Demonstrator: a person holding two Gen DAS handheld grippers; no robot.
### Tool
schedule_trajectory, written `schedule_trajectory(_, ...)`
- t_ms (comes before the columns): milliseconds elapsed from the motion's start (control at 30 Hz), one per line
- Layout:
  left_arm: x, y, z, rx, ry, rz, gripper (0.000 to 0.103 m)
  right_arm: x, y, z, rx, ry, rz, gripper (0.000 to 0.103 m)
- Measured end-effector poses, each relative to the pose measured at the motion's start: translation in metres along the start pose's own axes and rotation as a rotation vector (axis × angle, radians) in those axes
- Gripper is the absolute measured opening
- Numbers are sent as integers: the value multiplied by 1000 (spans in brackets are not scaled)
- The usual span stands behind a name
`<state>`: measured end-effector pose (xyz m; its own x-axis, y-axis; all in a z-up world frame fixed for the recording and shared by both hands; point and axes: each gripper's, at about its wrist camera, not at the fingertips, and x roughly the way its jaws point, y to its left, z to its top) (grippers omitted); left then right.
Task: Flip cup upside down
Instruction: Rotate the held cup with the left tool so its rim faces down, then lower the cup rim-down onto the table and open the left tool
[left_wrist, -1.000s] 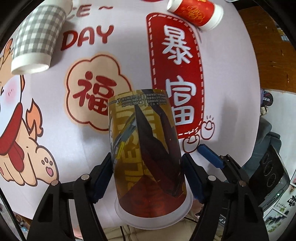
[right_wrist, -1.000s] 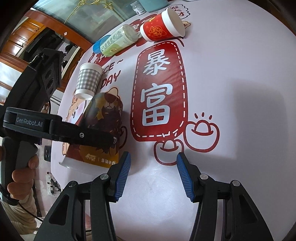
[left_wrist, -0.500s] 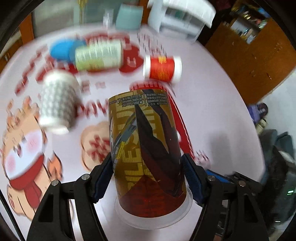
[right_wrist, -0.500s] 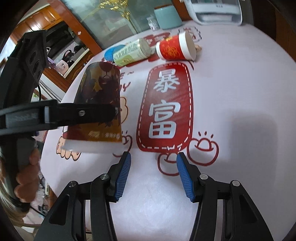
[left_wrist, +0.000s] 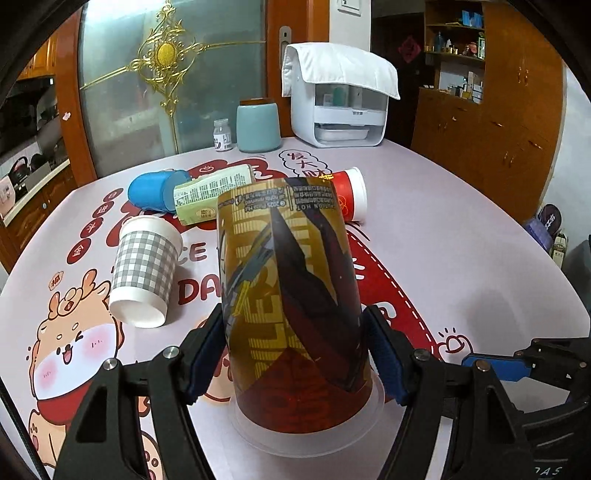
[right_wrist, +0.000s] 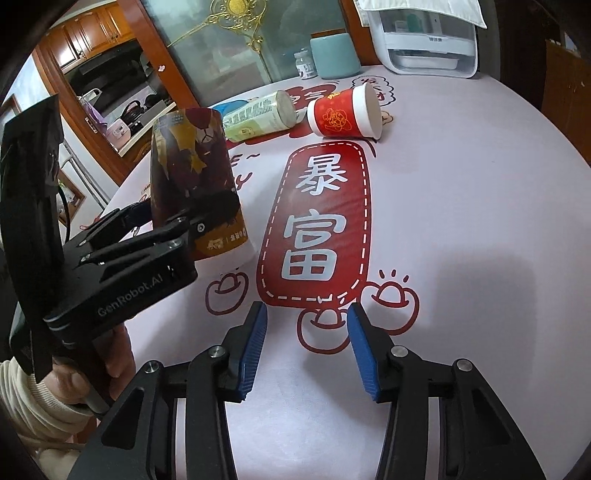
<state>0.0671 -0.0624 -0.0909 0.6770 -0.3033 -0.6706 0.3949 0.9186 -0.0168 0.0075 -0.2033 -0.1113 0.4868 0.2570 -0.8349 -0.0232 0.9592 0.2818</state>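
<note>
Between the left gripper's blue pads stands the brown-gold cup, clamped, rim down, seemingly touching the tablecloth; the right gripper gapes empty.

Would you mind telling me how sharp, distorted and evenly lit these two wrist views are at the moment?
Left wrist view: sharp, no motion blur; fisheye bends the table edge; the held cup looms large, its print readable. Right wrist view: also sharp; dark vignette at the corners; a soft broad shadow lies on the tablecloth right of the red banner; the glass door reflects a little light.
</note>
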Motion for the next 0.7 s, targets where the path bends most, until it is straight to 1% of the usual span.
schedule_trajectory(133, -9, -1, -8, 0, 6, 3, 71, -1, 2, -3, -11, 3, 0, 47)
schedule_trajectory(333, -17, -2, -25, -3, 47, -7, 71, -1, 7, -5, -41, 7, -10, 47)
schedule_trajectory(433, -20, -4, -29, 1, 58, -8, 71, -1, 9, -6, -58, 7, -21, 47)
schedule_trajectory(600, -24, -15, -32, 54, 79, 20, 72, -3, 15, -8, -72, 5, -24, 47)
schedule_trajectory(633, -25, -15, -32, 58, 80, 31, 73, -3, 16, -9, -75, 3, -29, 47)
schedule_trajectory(700, -27, -14, -33, 56, 79, 46, 81, -4, 17, -10, -79, 2, -37, 47)
